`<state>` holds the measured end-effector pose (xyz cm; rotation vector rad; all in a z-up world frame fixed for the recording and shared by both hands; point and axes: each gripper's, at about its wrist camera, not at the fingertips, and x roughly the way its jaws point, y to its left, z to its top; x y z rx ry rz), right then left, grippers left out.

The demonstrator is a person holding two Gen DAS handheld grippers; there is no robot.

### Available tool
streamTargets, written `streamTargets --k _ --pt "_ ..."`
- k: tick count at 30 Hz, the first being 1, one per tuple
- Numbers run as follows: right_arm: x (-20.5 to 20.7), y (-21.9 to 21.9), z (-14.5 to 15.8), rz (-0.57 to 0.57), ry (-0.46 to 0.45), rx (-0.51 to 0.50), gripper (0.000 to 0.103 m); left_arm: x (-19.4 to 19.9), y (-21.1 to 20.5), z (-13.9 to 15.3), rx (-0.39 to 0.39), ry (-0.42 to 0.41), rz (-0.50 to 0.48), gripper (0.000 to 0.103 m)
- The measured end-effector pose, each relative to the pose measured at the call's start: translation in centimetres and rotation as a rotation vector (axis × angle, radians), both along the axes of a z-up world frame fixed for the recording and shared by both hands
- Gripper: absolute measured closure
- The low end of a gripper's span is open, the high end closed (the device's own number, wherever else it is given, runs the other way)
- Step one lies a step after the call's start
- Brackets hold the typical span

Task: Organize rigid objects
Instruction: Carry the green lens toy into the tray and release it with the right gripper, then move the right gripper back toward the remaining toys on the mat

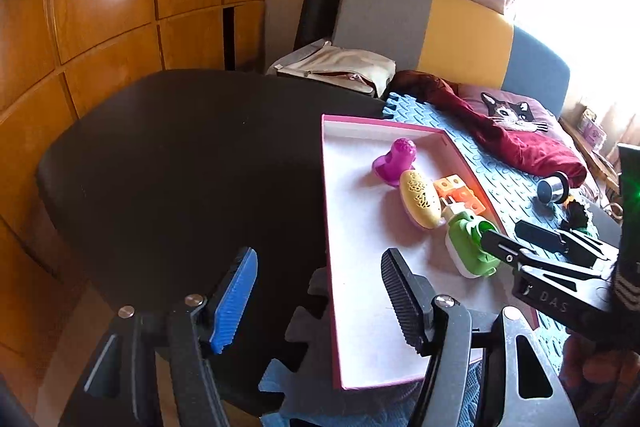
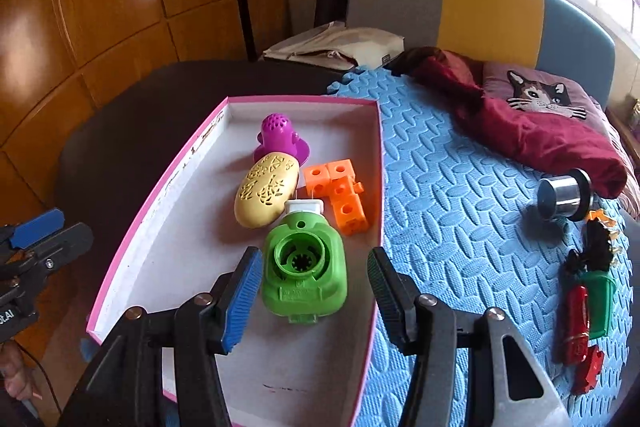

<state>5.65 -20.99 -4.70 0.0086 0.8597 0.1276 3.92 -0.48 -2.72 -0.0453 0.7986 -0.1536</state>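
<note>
A pink-rimmed white tray (image 2: 168, 239) (image 1: 360, 327) holds a purple perforated toy (image 2: 280, 137) (image 1: 394, 161), a yellow oval case (image 2: 266, 191) (image 1: 420, 199), orange linked cubes (image 2: 340, 193) (image 1: 460, 195) and a green plastic device (image 2: 304, 275) (image 1: 470, 247). My right gripper (image 2: 310, 301) (image 1: 508, 245) is open, its fingers on either side of the green device and apart from it. My left gripper (image 1: 318, 303) is open and empty over the tray's left edge. A metal cylinder (image 2: 562, 197), a black toy (image 2: 596, 243) and a red toy (image 2: 578, 327) lie on the blue mat (image 2: 460, 207).
A dark red cloth (image 2: 540, 135) with a cat patch lies at the back right of the mat. A dark round table (image 1: 180, 167) bears the mat and tray. A grey, yellow and blue chair back (image 2: 480, 7) and wooden cabinets (image 1: 100, 7) stand behind.
</note>
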Motion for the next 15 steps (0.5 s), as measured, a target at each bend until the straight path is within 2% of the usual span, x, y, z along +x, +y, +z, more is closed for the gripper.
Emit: streamTargets --k 15 --pt "-2.5 -4.7 3.2 -0.089 -0.097 -0.006 0.048 -1.2 -3.0 0.8 0.041 -0.019 -0.083 0.034"
